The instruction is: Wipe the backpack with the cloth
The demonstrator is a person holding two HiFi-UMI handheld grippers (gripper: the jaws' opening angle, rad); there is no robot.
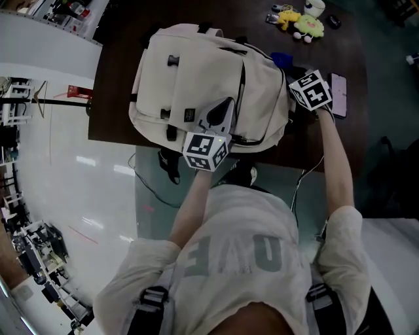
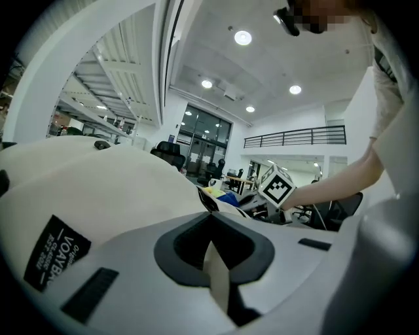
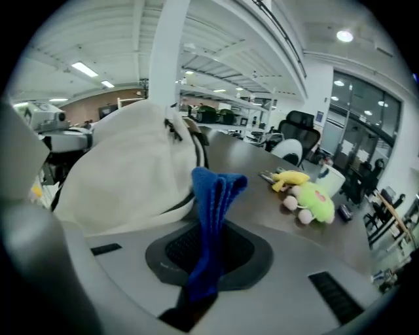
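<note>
A cream backpack (image 1: 196,78) lies on the dark brown table (image 1: 114,72). My left gripper (image 1: 222,110) rests on its front near the lower edge, shut on a thin cream strip of the backpack (image 2: 217,278). In the left gripper view the backpack (image 2: 98,176) bulges up at the left of the left gripper (image 2: 213,256). My right gripper (image 1: 292,73) is at the bag's right side, shut on a folded blue cloth (image 1: 281,60). In the right gripper view the cloth (image 3: 213,209) stands up out of the right gripper (image 3: 208,252), close beside the backpack (image 3: 131,176).
A yellow and green plush toy (image 1: 306,26) (image 3: 313,197) and a white cup (image 1: 314,6) lie at the table's far right. A phone (image 1: 339,85) lies just right of my right gripper. The table's near edge (image 1: 196,154) runs under my left gripper.
</note>
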